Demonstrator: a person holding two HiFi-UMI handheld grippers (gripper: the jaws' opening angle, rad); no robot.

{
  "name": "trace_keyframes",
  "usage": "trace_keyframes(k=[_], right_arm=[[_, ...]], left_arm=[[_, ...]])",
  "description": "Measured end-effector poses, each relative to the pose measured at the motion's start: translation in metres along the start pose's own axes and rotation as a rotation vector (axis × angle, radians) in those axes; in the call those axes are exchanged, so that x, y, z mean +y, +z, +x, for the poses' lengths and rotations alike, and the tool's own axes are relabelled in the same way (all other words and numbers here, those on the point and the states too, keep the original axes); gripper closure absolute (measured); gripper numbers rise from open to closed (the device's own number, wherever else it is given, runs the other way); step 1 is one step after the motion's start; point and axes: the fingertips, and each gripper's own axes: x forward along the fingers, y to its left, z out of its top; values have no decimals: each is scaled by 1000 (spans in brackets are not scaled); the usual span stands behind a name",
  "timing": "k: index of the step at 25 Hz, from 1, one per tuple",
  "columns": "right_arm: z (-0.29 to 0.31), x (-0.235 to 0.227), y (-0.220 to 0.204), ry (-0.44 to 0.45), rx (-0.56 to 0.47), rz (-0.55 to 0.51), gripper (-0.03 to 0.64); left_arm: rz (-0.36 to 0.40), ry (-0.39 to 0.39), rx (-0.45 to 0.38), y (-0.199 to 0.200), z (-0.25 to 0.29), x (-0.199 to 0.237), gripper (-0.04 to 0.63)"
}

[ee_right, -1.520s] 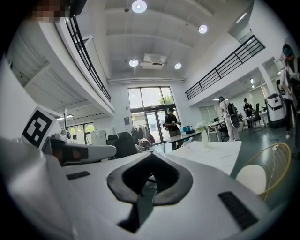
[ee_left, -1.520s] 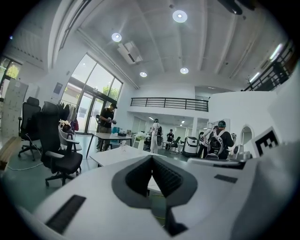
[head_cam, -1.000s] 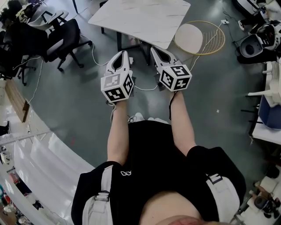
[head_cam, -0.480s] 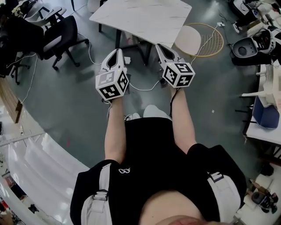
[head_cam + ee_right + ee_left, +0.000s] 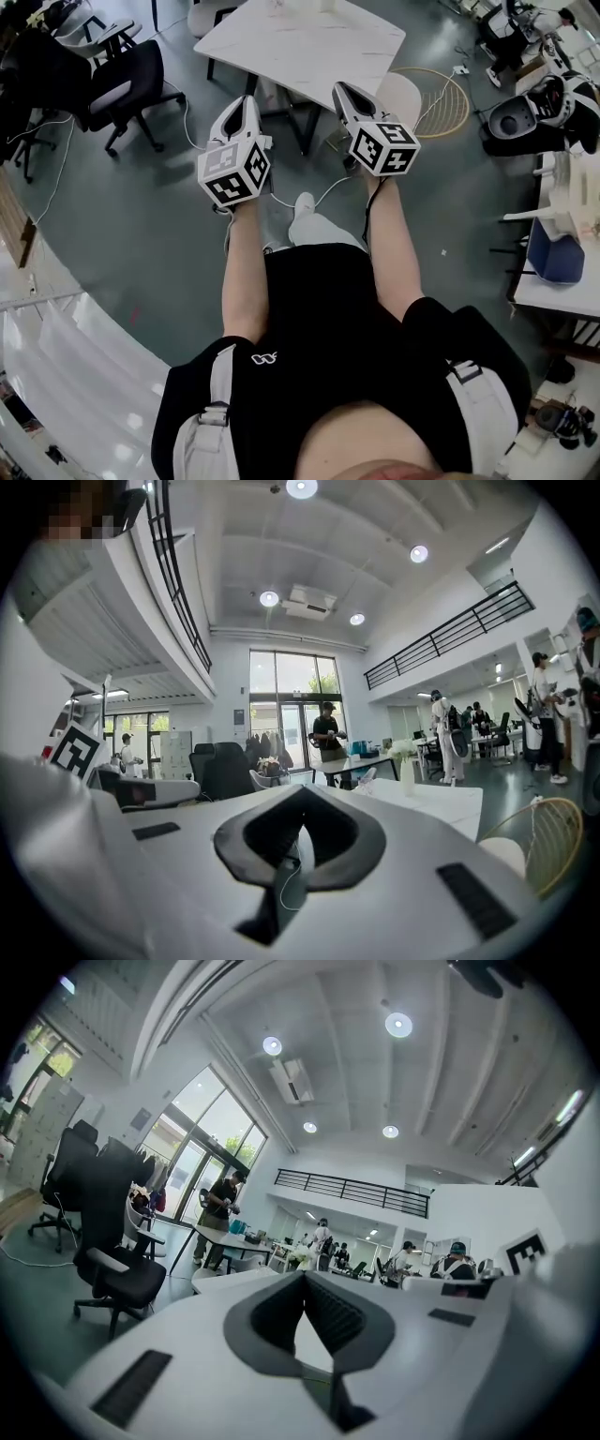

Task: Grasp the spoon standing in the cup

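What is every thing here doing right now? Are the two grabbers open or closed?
left gripper: shut, nothing between its jaws.
right gripper: shut, nothing between its jaws.
marble-top table: standing upright, ahead of both grippers.
black office chair: upright, nobody sitting in it.

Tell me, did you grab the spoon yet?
Not yet. Nothing is done: the left gripper and right gripper are both shut and empty, held out short of the white table. Left to do: get to the table, find the cup, and grasp the spoon; I can't make either out here.
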Motion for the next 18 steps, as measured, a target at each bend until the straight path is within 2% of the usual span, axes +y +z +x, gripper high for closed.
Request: trace_keyframes(k=[10,14,18], right_arm=[[57,32,8,86,-24,-86,611],[68,14,15,70,-55,-95,611],[83,-19,24,33,-101,-62,611]], left_arm=[[20,29,-54,22,12,36,581],[28,25,-80,31,31,42,581],[82,-1,-89,42,62,36,581]])
